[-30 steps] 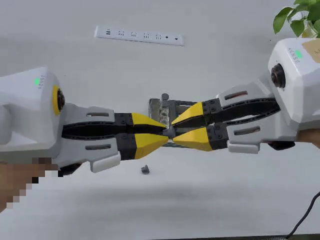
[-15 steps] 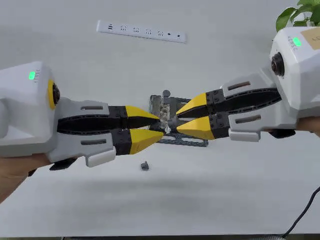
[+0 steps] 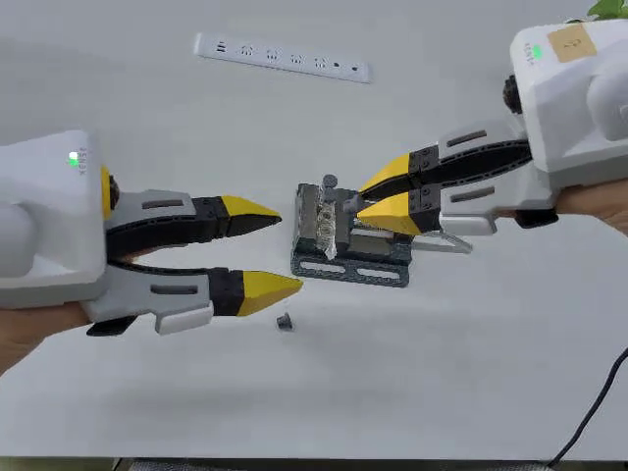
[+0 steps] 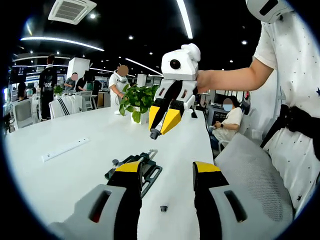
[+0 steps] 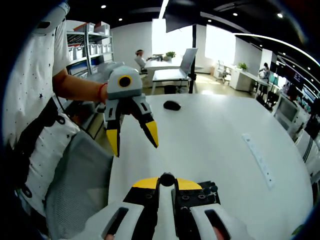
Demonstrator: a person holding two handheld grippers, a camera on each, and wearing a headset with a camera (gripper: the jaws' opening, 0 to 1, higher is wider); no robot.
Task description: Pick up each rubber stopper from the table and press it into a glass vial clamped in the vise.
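Observation:
My right gripper (image 3: 356, 200) is shut on a small dark rubber stopper (image 3: 350, 204) just above the right side of the dark vise (image 3: 378, 270). The stopper (image 5: 167, 179) shows pinched between the yellow tips in the right gripper view. Clear glass vials (image 3: 319, 218) stand clamped in the vise's left part. To the left of the vise my left gripper (image 3: 287, 249) stands open and holds nothing. Its own view has the vise (image 4: 147, 175) ahead and the right gripper (image 4: 161, 126) above it. Another stopper (image 3: 285, 321) lies loose on the table in front of the vise, also ahead of the left jaws (image 4: 163, 208).
A white power strip (image 3: 282, 56) lies at the far side of the table. A black cable (image 3: 594, 417) runs off the near right corner. A potted plant (image 4: 137, 100) and a mouse (image 5: 171, 105) sit farther off. People and chairs are in the office behind.
The two grippers' tips met over the vise a second ago. My left gripper has since opened and drawn back to the left. The right gripper keeps the stopper and has shifted slightly right.

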